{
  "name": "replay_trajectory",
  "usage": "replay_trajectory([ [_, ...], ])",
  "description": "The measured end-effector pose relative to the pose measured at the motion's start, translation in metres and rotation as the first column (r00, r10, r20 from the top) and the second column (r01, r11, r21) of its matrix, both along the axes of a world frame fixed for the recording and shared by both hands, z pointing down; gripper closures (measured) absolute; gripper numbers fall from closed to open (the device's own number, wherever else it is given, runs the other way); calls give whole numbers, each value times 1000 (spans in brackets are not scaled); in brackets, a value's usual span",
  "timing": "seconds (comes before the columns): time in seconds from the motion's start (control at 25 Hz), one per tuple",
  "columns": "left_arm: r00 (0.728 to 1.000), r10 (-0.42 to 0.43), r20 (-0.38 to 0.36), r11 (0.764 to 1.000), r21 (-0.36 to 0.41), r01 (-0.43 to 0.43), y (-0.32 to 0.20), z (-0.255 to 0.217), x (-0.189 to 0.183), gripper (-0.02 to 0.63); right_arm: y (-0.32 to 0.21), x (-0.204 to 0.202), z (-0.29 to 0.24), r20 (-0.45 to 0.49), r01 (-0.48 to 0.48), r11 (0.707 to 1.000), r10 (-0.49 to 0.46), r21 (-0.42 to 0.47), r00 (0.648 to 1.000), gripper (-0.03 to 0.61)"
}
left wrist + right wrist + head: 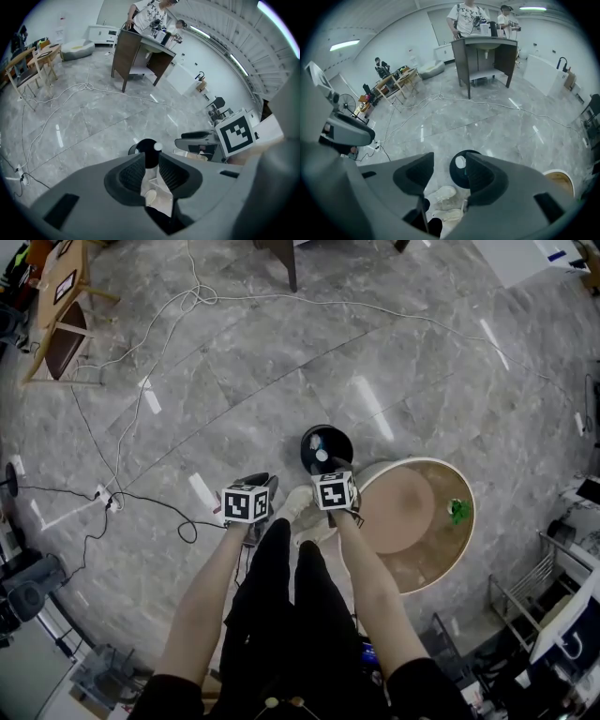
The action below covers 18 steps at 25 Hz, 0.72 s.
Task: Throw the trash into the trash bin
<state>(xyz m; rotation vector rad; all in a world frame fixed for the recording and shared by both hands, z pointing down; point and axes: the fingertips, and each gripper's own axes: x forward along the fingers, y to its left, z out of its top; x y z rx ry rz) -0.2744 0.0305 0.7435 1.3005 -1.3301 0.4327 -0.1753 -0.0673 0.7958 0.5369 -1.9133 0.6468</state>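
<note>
A black round trash bin (328, 447) stands on the grey floor just left of a round table (407, 517). Inside it lies a white ball of trash (322, 456). My right gripper (330, 468) hangs right over the bin's near rim. In the right gripper view its jaws (450, 176) stand wide open and empty, with the bin (458, 177) and the white ball (461, 162) showing between them. My left gripper (256, 481) is off to the bin's left, its jaws (151, 164) a narrow gap apart. Only the bin (142, 149) and a white shoe (154, 190) show through that gap.
A small green thing (458, 512) sits at the table's right side. Cables (141, 409) and a power strip (109, 502) trail over the floor to the left. A wooden chair (58, 320) stands far left. People stand behind a dark desk (485, 54) farther off.
</note>
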Motion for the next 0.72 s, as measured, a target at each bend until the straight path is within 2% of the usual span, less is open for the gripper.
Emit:
replay_trajectory([
  [0.24,1000,13,2,1000,1,-13,0,2,1,529,8,8,0,-13,-23,1000,23,-5,1000,362],
  [0.44,999,49,2,999,-2,-49,0,4,9,529,16,31,-2,-34,-55,998,55,-8,998,365],
  [0.72,989,147,3,989,-9,-147,-6,5,28,529,33,77,-21,-37,-160,987,160,20,986,368],
])
